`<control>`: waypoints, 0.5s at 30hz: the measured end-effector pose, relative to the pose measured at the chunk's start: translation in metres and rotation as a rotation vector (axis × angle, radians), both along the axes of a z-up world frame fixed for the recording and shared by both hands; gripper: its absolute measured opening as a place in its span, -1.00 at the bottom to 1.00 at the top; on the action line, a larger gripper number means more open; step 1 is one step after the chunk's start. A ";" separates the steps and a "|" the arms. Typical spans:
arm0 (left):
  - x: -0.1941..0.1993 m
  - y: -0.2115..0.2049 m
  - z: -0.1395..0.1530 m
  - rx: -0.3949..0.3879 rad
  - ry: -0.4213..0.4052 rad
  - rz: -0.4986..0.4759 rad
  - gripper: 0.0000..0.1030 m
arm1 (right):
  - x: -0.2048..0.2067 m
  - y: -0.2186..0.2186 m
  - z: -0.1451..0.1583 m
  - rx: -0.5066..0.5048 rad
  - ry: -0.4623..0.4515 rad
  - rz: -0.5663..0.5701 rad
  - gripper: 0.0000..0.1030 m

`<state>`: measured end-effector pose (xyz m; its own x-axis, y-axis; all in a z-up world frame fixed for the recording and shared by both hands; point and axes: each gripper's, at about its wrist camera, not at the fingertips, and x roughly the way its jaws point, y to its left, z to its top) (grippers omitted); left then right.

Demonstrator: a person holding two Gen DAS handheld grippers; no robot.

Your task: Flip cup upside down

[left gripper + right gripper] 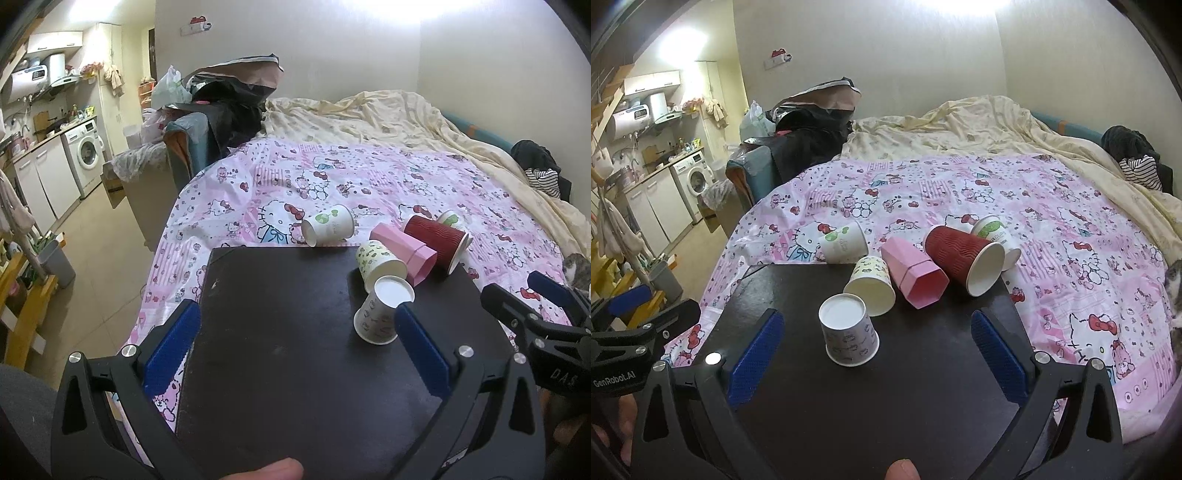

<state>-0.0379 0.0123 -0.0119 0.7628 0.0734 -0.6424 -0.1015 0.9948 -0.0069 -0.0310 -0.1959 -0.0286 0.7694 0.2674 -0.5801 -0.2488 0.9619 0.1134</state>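
Note:
A small printed paper cup (380, 314) (847, 330) stands upside down on the dark board (280, 332) (886, 387), its white base facing up. Behind it lie several cups on their sides: a cream printed cup (378, 264) (871, 282), a pink faceted cup (404, 251) (914, 271), a red ribbed cup (437, 240) (964, 258), a white cup with a green print (328, 225) (844, 242) and another white cup (452, 220) (995, 234). My left gripper (297, 319) is open and empty, its right finger (421, 339) just in front of the upturned cup. My right gripper (877, 334) is open and empty, with the cup standing between its fingertips, apart from both.
The board rests on a bed with a pink cartoon-print sheet (369, 177) (1052, 240) and a cream quilt (388, 114). A cat (578, 269) (1176, 291) lies at the right edge. Bags (229, 96) are piled at the bed's far end. A kitchen with a washing machine (86, 151) lies left.

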 end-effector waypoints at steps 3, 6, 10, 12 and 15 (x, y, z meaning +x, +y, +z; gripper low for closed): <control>0.000 -0.001 0.000 0.001 0.000 0.000 1.00 | 0.000 -0.001 0.000 0.002 0.001 -0.004 1.00; 0.000 -0.001 0.001 0.000 0.004 0.002 1.00 | 0.001 -0.002 0.000 0.001 0.006 -0.011 1.00; 0.001 -0.001 0.002 -0.005 0.002 0.004 1.00 | 0.000 -0.003 0.000 0.007 0.006 -0.012 1.00; 0.002 -0.001 0.003 -0.003 0.000 0.004 1.00 | 0.000 -0.003 0.000 0.007 0.007 -0.011 1.00; 0.001 0.000 0.003 -0.007 0.002 0.004 1.00 | -0.001 -0.002 0.001 0.005 0.008 -0.011 1.00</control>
